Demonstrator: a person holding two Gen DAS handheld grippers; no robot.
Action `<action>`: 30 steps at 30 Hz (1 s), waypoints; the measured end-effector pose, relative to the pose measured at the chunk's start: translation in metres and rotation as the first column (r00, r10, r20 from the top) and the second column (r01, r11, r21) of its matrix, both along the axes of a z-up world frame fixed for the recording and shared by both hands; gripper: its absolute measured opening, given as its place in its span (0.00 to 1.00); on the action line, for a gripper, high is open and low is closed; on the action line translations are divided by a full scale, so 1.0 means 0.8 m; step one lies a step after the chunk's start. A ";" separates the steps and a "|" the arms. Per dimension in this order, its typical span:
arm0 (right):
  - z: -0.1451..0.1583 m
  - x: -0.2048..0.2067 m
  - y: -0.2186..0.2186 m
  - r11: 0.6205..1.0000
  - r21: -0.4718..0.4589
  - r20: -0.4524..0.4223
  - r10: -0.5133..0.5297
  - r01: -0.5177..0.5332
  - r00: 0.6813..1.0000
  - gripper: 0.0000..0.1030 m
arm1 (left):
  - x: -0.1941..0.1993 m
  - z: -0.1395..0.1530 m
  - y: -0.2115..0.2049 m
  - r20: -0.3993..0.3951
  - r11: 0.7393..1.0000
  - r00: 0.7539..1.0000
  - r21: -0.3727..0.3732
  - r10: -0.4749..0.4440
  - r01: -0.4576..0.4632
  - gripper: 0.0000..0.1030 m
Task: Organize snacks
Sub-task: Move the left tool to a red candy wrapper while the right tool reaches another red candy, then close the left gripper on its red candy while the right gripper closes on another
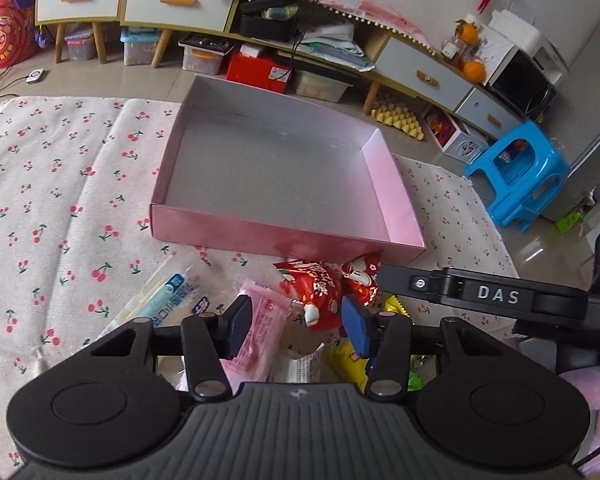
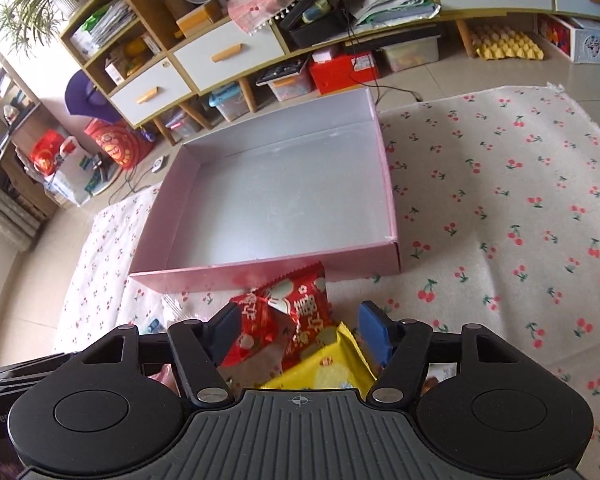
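Two grippers low over snack pile | left gripper [image 1: 296, 328]: jaws part-spread, straddling pink packet [image 1: 260, 332], no pinch visible | right gripper [image 2: 296, 332]: part-spread around red packets [image 2: 288, 312], yellow packet [image 2: 332, 364] beneath | pink box [image 1: 260, 236] just beyond, empty, near for short transfers | cherry-print cloth [image 2: 500, 208] underneath.

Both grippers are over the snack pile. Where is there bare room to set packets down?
The pink box is bare inside, wall to wall. The cherry-print cloth is clear right of the box, and left of it in the left wrist view. It is crowded at the box's near wall: red packets, yellow packet, pink packet.
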State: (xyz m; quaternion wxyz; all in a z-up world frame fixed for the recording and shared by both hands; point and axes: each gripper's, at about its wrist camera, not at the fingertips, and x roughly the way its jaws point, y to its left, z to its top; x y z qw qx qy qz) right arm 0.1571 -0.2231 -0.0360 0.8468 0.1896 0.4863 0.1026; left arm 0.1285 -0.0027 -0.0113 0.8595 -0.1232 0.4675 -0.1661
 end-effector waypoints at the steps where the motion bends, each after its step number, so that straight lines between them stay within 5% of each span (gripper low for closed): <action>1: -0.005 0.004 0.001 1.000 0.000 -0.015 0.000 0.000 1.000 0.58 | 0.003 -0.002 -0.001 -0.005 1.000 1.000 -0.008 -0.002 0.002 0.41; 12: -0.028 0.011 0.002 0.999 0.018 -0.043 -0.031 0.031 0.999 0.21 | 0.019 -0.017 -0.020 -0.026 1.000 1.000 -0.030 -0.004 0.004 0.35; 25: -0.023 0.005 -0.026 0.995 -0.022 -0.077 -0.102 0.100 0.992 0.21 | 0.026 -0.042 -0.049 -0.004 0.994 1.000 0.114 0.004 -0.003 0.35; 30: -0.021 0.004 -0.027 0.994 -0.023 -0.083 -0.109 0.107 0.991 0.21 | 0.023 -0.037 -0.051 0.021 0.991 1.000 0.134 0.017 -0.020 0.27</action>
